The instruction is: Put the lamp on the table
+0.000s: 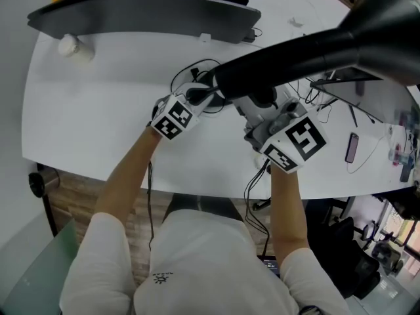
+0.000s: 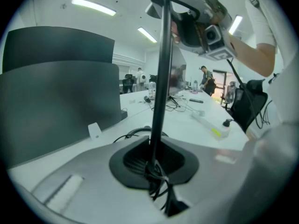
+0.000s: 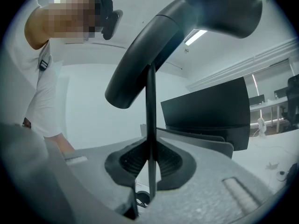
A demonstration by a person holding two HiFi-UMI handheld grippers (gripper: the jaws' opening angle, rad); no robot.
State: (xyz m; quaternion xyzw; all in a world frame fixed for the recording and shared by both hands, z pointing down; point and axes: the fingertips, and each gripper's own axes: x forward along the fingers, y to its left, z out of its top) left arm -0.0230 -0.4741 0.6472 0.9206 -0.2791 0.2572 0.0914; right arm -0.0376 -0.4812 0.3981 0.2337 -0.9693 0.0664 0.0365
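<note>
A black lamp with a thin straight pole and a thick curved arm (image 1: 308,48) hangs over the white table (image 1: 98,117). In the left gripper view the pole (image 2: 161,78) rises from between the dark pads, with a black cable (image 2: 161,188) wound round its foot. My left gripper (image 2: 152,164) is shut on the pole, and its marker cube (image 1: 174,118) sits left of centre. My right gripper (image 3: 150,169) is also shut on the pole (image 3: 150,106), under the lamp's wide head (image 3: 187,31). Its cube (image 1: 295,142) lies right of centre. The lamp's base is hidden.
A dark monitor (image 1: 151,12) stands along the table's far side, with a white roll (image 1: 75,48) at its left end. Loose cables (image 1: 193,71) lie under the lamp. A phone (image 1: 352,147) and a dark flat device (image 1: 344,77) lie at the right. A power strip (image 2: 210,125) lies further along the table.
</note>
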